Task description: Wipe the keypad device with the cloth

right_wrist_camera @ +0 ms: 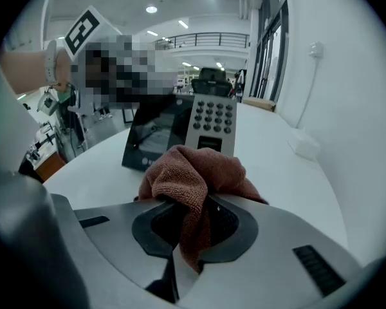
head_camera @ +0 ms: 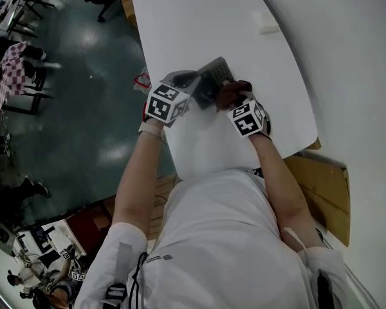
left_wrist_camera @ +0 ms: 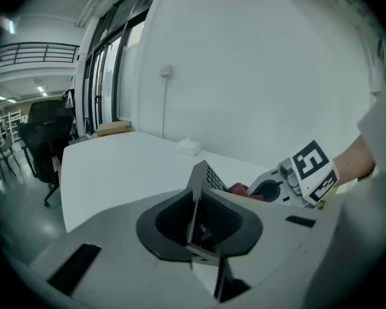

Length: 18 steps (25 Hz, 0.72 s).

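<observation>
The keypad device (head_camera: 212, 79) is a grey unit with a dark screen and a grid of buttons, held tilted above the white table (head_camera: 199, 24). My left gripper (head_camera: 192, 85) is shut on its thin edge (left_wrist_camera: 196, 192). My right gripper (head_camera: 235, 98) is shut on a bunched reddish-brown cloth (right_wrist_camera: 196, 179). In the right gripper view the cloth sits just below the device's button face (right_wrist_camera: 209, 121); whether it touches I cannot tell. The cloth (left_wrist_camera: 239, 189) also peeks out beside the right gripper in the left gripper view.
A small white box (head_camera: 266, 23) lies on the table's far side. The table edge (head_camera: 156, 76) runs close by my left hand, with dark floor beyond. A brown board (head_camera: 321, 185) lies at my right. Chairs and desks stand at the far left.
</observation>
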Tool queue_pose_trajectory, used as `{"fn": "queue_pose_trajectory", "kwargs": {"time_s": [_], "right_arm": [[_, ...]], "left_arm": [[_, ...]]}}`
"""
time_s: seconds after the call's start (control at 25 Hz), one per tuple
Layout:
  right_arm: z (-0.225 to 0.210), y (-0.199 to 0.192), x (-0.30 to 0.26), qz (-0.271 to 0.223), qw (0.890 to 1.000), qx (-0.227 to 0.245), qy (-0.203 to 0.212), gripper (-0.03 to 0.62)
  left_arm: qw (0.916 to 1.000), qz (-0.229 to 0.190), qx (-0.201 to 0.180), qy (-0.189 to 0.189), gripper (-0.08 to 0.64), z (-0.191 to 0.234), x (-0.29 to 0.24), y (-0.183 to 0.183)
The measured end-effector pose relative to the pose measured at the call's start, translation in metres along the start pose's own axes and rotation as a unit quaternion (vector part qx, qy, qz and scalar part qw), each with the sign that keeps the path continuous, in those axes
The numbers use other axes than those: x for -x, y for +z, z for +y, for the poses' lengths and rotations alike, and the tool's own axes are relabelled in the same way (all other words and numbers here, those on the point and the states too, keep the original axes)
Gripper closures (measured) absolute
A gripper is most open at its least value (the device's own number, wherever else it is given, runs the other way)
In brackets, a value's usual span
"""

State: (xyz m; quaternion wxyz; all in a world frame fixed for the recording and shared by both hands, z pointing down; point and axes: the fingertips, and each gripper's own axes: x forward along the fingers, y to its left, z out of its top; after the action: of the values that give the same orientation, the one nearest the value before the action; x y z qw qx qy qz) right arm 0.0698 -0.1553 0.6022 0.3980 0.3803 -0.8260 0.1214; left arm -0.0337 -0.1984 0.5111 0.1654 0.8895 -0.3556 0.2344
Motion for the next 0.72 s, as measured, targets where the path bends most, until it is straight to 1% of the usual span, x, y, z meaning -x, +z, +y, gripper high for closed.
{"fn": "queue_pose_trajectory", "kwargs": {"time_s": [0.16, 0.28, 0.36, 0.48, 0.56, 0.64, 0.72], "right_arm": [[0.000, -0.009, 0.000, -0.003, 1.000, -0.007, 0.005, 0.538], [0.001, -0.007, 0.002, -0.009, 1.000, -0.026, 0.011, 0.538], [0.002, -0.001, 0.007, -0.023, 0.999, -0.039, 0.015, 0.538], [0.003, 0.019, 0.018, -0.054, 0.997, -0.047, 0.020, 0.538], [0.004, 0.037, 0.024, -0.078, 0.996, -0.044, 0.022, 0.538], [0.006, 0.058, 0.029, -0.104, 0.994, -0.031, 0.023, 0.538], [0.009, 0.074, 0.035, -0.117, 0.993, -0.010, 0.024, 0.538]], "left_arm": [[0.9999, -0.004, 0.010, 0.004, 0.515, -0.002, 0.000, -0.001], [0.9998, -0.002, 0.014, 0.015, 0.515, -0.003, 0.001, -0.004], [0.9997, -0.001, 0.013, 0.019, 0.515, -0.004, 0.002, -0.003], [0.9997, -0.005, 0.020, 0.017, 0.515, -0.006, 0.004, -0.001], [0.9996, -0.005, 0.023, 0.016, 0.515, -0.007, 0.005, -0.002], [0.9996, -0.004, 0.024, 0.016, 0.515, -0.010, 0.005, -0.003], [0.9996, -0.004, 0.024, 0.015, 0.515, -0.013, 0.004, -0.005]]}}
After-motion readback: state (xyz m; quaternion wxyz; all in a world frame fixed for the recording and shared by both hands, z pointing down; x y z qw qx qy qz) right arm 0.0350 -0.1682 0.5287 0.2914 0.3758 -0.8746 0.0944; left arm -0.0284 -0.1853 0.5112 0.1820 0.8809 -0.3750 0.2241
